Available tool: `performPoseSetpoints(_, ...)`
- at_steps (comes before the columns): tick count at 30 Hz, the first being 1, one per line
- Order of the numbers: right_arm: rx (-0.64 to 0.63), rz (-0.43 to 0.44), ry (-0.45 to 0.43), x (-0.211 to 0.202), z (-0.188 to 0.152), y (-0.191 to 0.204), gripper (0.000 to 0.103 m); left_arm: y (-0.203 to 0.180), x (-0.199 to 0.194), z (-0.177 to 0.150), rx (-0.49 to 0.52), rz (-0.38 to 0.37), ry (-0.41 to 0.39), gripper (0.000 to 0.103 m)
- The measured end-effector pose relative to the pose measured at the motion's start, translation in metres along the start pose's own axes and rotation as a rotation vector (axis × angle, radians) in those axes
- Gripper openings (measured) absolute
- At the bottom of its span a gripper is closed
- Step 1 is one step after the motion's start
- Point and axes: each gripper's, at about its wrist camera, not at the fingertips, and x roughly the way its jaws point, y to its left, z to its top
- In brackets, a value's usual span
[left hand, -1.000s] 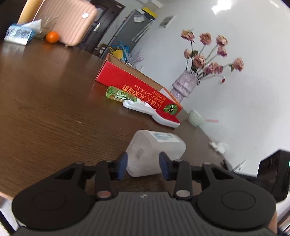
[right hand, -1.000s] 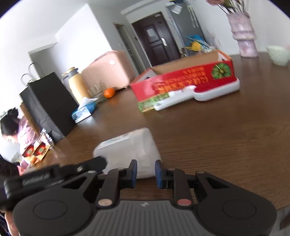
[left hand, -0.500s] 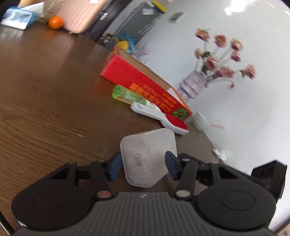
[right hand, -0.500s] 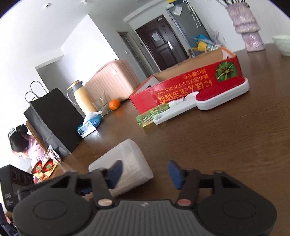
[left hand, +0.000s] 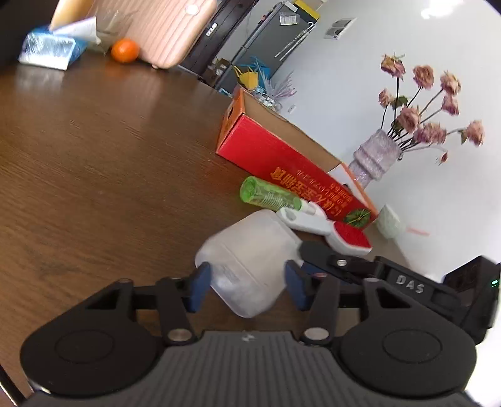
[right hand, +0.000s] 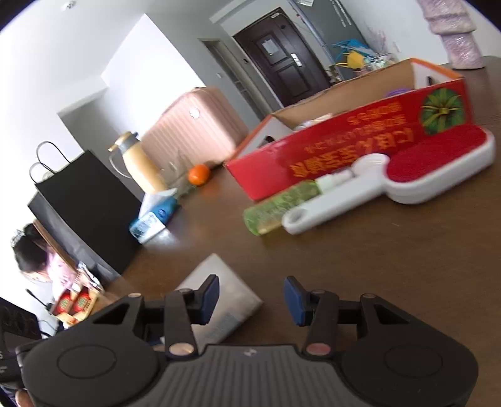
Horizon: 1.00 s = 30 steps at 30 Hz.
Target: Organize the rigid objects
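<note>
A translucent white plastic container (left hand: 250,260) sits between the fingers of my left gripper (left hand: 247,289), which is shut on it and holds it over the brown table (left hand: 94,162). It also shows in the right wrist view (right hand: 225,300), left of my right gripper (right hand: 250,300), which is open and empty. A green bottle (left hand: 266,195) and a white lint brush with a red pad (left hand: 332,231) lie against an open red cardboard box (left hand: 281,159). They also show in the right wrist view: bottle (right hand: 278,206), brush (right hand: 391,181), box (right hand: 353,141).
A vase of dried roses (left hand: 375,156) and a small pale bowl (left hand: 388,219) stand beyond the box. An orange (left hand: 125,50), a tissue pack (left hand: 50,50) and a pink suitcase (left hand: 156,28) are at the far side. A black bag (right hand: 84,203) and a thermos (right hand: 137,162) stand left.
My right gripper has opened and let go of the container, drawing back from it. My left gripper has closed on the container and lifted it, swinging toward the red box.
</note>
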Motion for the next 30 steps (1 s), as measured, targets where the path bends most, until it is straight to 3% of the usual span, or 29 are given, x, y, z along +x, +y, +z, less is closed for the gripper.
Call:
performPoseSetpoints(3, 0.01, 0.028, 0.023, 0.009, 0.004, 0.005, 0.038, 0.002, 0.015, 0.014, 0.005, -0.038, 0.045, 0.038)
performPoseSetpoints(7, -0.074, -0.058, 0.019, -0.002, 0.0, 0.021, 0.038, -0.005, 0.034, 0.028, 0.055, -0.086, 0.091, 0.038)
performPoseSetpoints(11, -0.048, -0.127, -0.019, -0.021, -0.005, 0.016, 0.038, -0.02, 0.05, 0.03, 0.128, -0.136, 0.129, 0.038)
performPoseSetpoints(13, 0.012, -0.137, -0.048, -0.027, -0.001, 0.007, 0.038, -0.023, 0.054, 0.029, 0.144, -0.115, 0.104, 0.049)
performPoseSetpoints(14, 0.031, -0.143, -0.06, -0.028, 0.001, 0.002, 0.041, -0.023, 0.057, 0.029, 0.145, -0.111, 0.097, 0.049)
performPoseSetpoints(15, 0.044, -0.159, -0.07, -0.027, 0.003, -0.001, 0.052, -0.023, 0.059, 0.03, 0.137, -0.117, 0.1, 0.049)
performPoseSetpoints(17, 0.067, -0.181, -0.098, -0.022, 0.006, -0.008, 0.055, -0.022, 0.064, 0.033, 0.127, -0.135, 0.109, 0.049)
performPoseSetpoints(19, 0.107, -0.161, -0.095, -0.013, 0.009, -0.015, 0.051, -0.018, 0.067, 0.034, 0.095, -0.155, 0.111, 0.045)
performPoseSetpoints(20, 0.129, -0.134, -0.081, -0.007, 0.01, -0.017, 0.041, -0.016, 0.065, 0.033, 0.07, -0.152, 0.101, 0.043)
performPoseSetpoints(21, 0.139, -0.1, -0.073, -0.004, 0.01, -0.018, 0.04, -0.016, 0.062, 0.031, 0.068, -0.146, 0.091, 0.041)
performPoseSetpoints(25, -0.013, -0.145, -0.076, -0.016, 0.003, 0.007, 0.034, -0.033, 0.036, 0.012, 0.136, -0.13, 0.029, 0.04)
performPoseSetpoints(30, -0.039, -0.137, -0.149, -0.063, -0.011, 0.022, 0.033, -0.059, 0.007, 0.003, 0.157, -0.193, 0.0, 0.039)
